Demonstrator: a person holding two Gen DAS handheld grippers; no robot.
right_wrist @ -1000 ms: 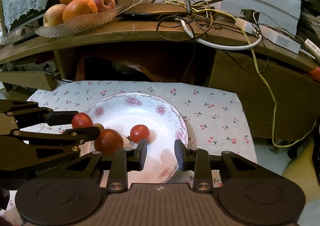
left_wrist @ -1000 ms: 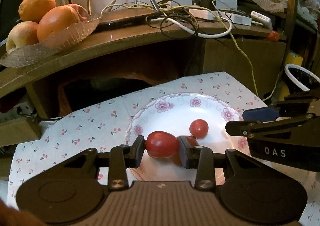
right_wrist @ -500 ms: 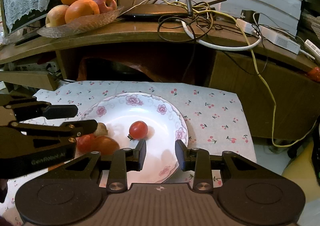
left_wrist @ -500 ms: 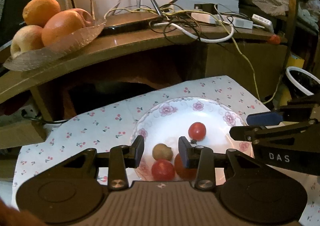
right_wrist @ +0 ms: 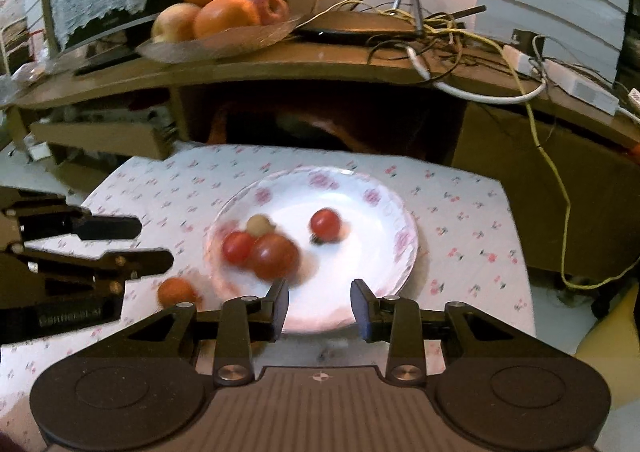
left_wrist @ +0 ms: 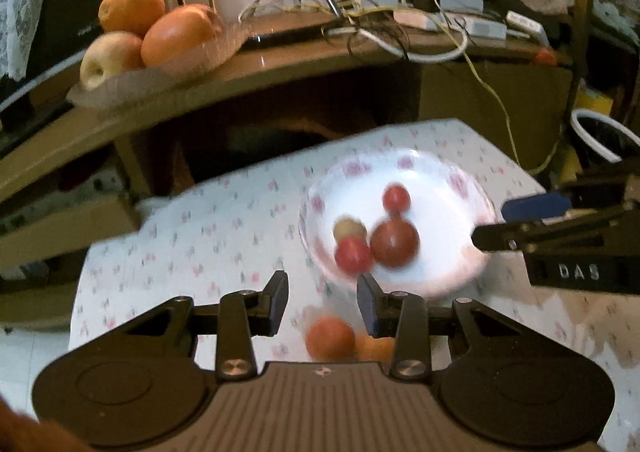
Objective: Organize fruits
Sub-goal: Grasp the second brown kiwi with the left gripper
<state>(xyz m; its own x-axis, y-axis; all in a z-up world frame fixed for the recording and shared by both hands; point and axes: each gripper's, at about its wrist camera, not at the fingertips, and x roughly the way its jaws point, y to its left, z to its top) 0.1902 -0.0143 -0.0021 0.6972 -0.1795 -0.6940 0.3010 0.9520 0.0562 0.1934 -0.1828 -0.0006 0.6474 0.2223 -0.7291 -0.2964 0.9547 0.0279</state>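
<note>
While the floral plate (right_wrist: 404, 252) serves as the landmark on the cloth-covered table (right_wrist: 472, 219), the stock stands thus: four small fruits on the plate, namely one large red tomato (right_wrist: 275, 256) touching a smaller cherry tomato (right_wrist: 238, 248), a pale round fruit (right_wrist: 259, 224) just behind them, and a lone cherry tomato (right_wrist: 325, 224) nearer the plate's centre. One orange fruit (right_wrist: 176, 292) lies off the plate, just beside its near-left rim; a second beside it shows only in the left view. Left claw (left_wrist: 322, 298): released, empty, above that stray fruit. Right claw (right_wrist: 319, 306): released, empty, over the plate's near rim. Risks, as judged: the round stray fruit may roll off the table if nudged; a hard pinch could split it; both claws crowding the rim may collide or tip the plate.
</note>
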